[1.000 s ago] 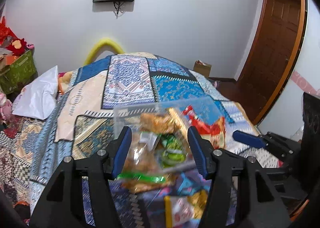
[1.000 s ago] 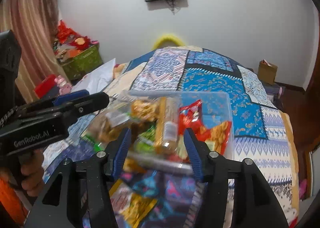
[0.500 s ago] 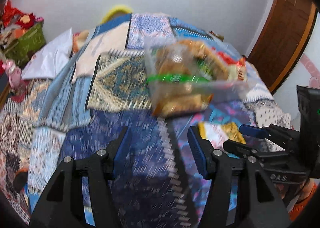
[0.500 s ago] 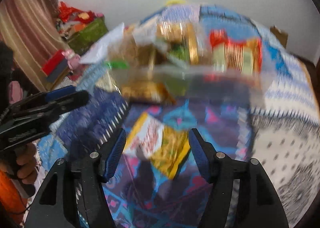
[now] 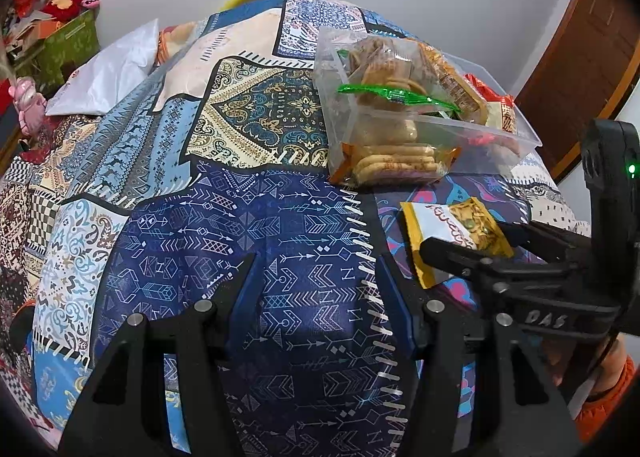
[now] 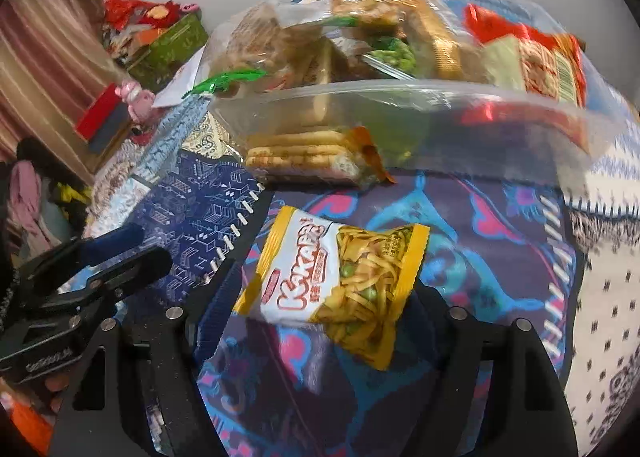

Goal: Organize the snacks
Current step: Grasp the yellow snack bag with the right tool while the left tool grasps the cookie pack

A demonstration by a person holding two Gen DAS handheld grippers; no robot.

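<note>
A clear plastic box [image 5: 496,137] [image 6: 400,97] packed with snack packs stands on the patchwork quilt [image 5: 224,241]. A biscuit pack [image 5: 396,165] [image 6: 304,161] lies against its front. A yellow noodle-snack packet [image 6: 336,277] [image 5: 452,225] lies flat on the quilt between the jaws of my right gripper [image 6: 320,297] [image 5: 480,245]. Those jaws are opening, and the pads stand clear of the packet. My left gripper [image 5: 320,289] [image 6: 116,253] hovers open over the dark blue patch to the left, with nothing between its fingers.
A white pillow [image 5: 112,73] and a green box of toys [image 5: 68,45] sit at the far left of the bed. A red box [image 6: 100,117] and striped curtain [image 6: 44,49] are beside it. A wooden door [image 5: 580,57] stands at the right.
Both views have tipped down toward the quilt. The snack box, earlier close between both pairs of fingers, now stands farther off. The right jaws have widened around the yellow packet.
</note>
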